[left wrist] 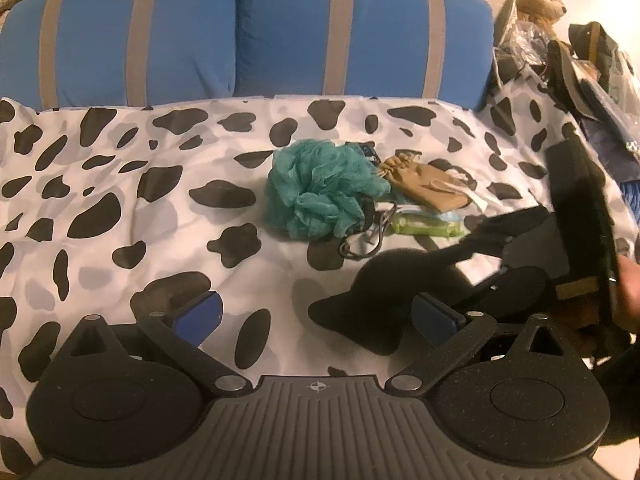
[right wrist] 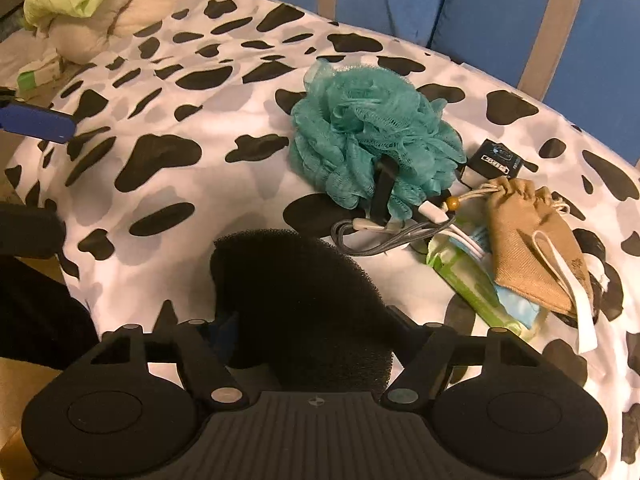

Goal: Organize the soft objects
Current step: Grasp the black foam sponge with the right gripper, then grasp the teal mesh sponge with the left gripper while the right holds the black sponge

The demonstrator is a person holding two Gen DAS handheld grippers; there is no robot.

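In my right wrist view, the right tool (right wrist: 308, 328) has a black foam sponge (right wrist: 296, 292) between its fingers. The foam hides the pads, so I cannot confirm contact. The sponge lies on a bed cover (right wrist: 192, 184) printed with black and grey spots. Beyond the sponge sits a teal mesh bath pouf (right wrist: 372, 128). A black clip (right wrist: 382, 188) and a grey cable (right wrist: 372, 240) lie at the pouf's near edge. To the right, a tan drawstring pouch (right wrist: 532, 240) rests partly on a green wipes packet (right wrist: 468, 284). A small black box (right wrist: 496, 160) lies just behind the pouch. Blue cushions (right wrist: 492, 8) with grey stripes border the far edge. A blue pad of the left tool (right wrist: 36, 122) shows at the left.
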